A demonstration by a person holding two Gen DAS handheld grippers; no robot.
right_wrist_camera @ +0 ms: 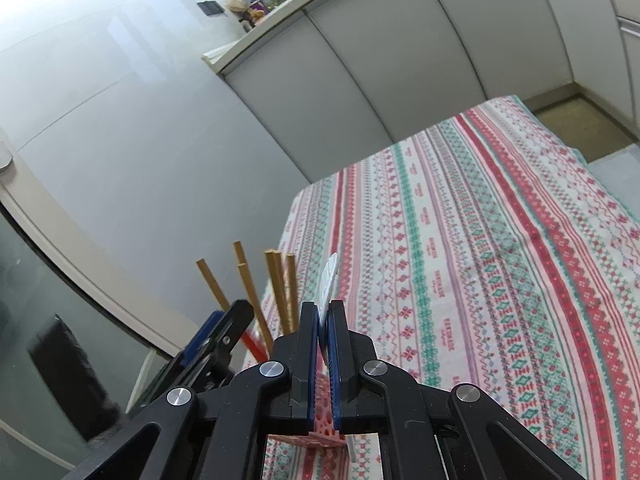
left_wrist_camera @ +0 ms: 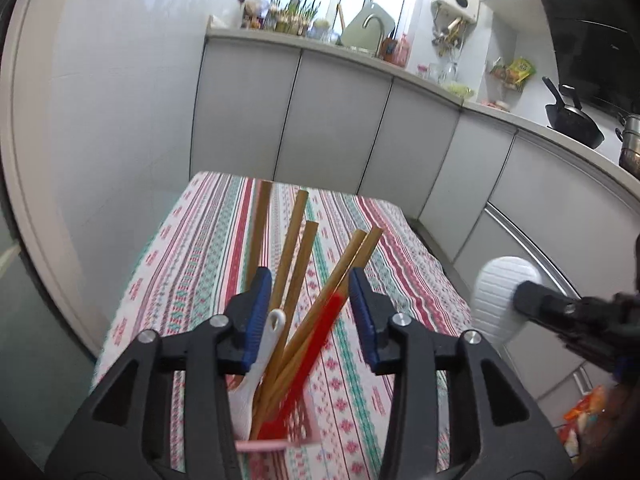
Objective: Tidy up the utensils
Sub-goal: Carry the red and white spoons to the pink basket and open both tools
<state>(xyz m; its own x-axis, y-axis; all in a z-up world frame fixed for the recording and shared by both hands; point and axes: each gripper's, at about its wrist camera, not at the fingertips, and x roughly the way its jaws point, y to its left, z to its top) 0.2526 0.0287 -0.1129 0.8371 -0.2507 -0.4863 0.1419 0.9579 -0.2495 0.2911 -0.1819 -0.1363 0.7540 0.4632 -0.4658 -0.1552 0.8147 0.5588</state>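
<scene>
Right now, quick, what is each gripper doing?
Left gripper: open, chopsticks between its jaws, nothing gripped.
Right gripper: closed on a white spoon.

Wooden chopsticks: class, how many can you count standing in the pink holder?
5 wooden chopsticks stand in the pink holder between the open left gripper fingers: three lean left, two cross to the right. Their lower ends are hidden, so more may be tucked behind.
</scene>
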